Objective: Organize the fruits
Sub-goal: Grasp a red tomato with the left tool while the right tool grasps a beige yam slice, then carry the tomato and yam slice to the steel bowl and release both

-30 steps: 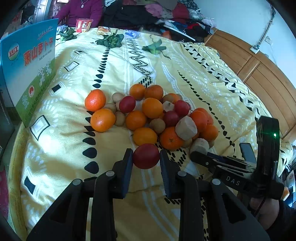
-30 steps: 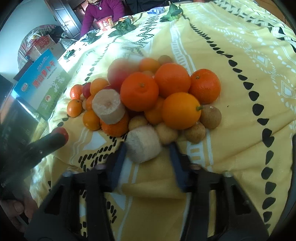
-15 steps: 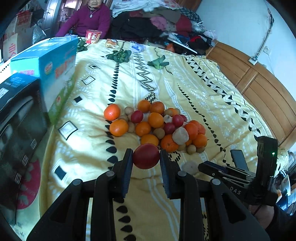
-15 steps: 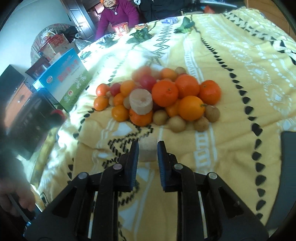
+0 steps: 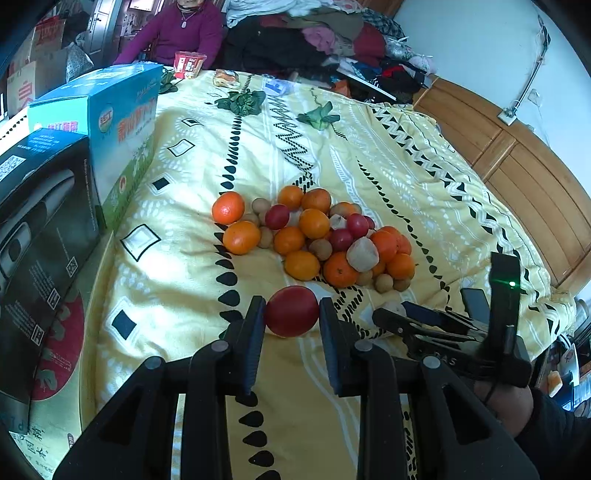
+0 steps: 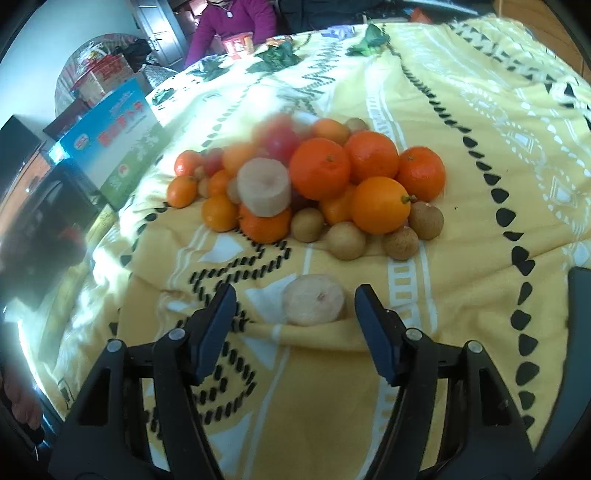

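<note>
Two grippers over a yellow patterned bedspread (image 5: 184, 258), with one heap of fruit (image 5: 314, 236) near its middle.

Left gripper (image 5: 291, 314): clamped on a red round fruit (image 5: 291, 311), both pads pressed to its sides, carried clear of the cloth on the near side of the heap.

Right gripper (image 6: 295, 295): jaws just opened, standing wide, gripping nothing. Pale cut chunk (image 6: 314, 300) lying on the bedspread between the fingers, touched by neither pad, apart from the heap and on its near side, resting against a fold in the cloth.

Heap contents, packed and touching: oranges (image 6: 319, 168) of several sizes; small red fruits (image 5: 277, 216); small round brown fruits (image 6: 346, 240), mostly along the near edge of the heap; a second pale cut chunk (image 6: 264, 191) sitting on top of an orange.

Left edge of the bedspread: blue and green carton (image 5: 125, 125) upright, black box (image 5: 40, 229) just beside it on the near side.

Far edge: leafy greens (image 5: 242, 101) in separate bunches, a red snack cup (image 5: 189, 63), a seated person in a purple top (image 5: 181, 35), a pile of clothes (image 5: 314, 33).

Right side: wooden bed board (image 5: 517, 166) along the edge.

Lower right of the left wrist view: a hand (image 5: 506, 402) gripping the right tool.
</note>
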`<state>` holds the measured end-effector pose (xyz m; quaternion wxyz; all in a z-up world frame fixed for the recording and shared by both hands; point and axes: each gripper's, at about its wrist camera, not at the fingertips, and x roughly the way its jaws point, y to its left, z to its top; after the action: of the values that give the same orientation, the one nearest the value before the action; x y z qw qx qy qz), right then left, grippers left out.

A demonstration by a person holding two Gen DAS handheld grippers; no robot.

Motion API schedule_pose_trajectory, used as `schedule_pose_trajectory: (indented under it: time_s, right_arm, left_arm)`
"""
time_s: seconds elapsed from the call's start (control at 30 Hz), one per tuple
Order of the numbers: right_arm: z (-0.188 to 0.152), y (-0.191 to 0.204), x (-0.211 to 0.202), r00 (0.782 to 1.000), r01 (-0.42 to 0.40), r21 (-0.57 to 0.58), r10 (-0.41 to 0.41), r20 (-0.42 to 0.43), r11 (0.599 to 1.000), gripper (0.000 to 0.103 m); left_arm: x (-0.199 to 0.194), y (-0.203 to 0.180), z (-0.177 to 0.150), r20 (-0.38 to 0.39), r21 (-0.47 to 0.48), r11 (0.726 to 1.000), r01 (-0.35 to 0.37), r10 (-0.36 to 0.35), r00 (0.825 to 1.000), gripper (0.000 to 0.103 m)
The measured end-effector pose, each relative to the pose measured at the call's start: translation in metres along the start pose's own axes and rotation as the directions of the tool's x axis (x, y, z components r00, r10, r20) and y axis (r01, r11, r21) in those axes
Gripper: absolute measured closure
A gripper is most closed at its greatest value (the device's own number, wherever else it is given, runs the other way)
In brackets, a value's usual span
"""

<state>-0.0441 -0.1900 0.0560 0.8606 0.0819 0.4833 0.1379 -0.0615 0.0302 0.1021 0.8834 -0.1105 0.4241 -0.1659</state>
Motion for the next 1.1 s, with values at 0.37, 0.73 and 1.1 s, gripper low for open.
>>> schedule_pose_trajectory:
  time_s: [0.37,0.73,1.1]
  right_arm:
    - [-0.005,0.004,-0.020,1.000,0.009,-0.006,-0.009,0.027,1.000,0.065]
    - [0.036,0.103,-0.097,0.970,-0.096,-0.185,0.133,0.202,0.978,0.065]
    - [0.048,0.299,-0.105,0.920,-0.280,-0.468,0.373,0.118,0.838,0.065]
  left_arm:
    - [-0.007,-0.004,0.002,0.013,0.009,1.000,0.000,0.000,1.000,0.074]
    - [-0.111,0.049,0.022,0.216,-0.068,0.994,-0.084,0.097,0.972,0.074]
    - [-0.255,0.186,-0.005,0.357,-0.336,0.911,-0.239,0.358,0.863,0.074]
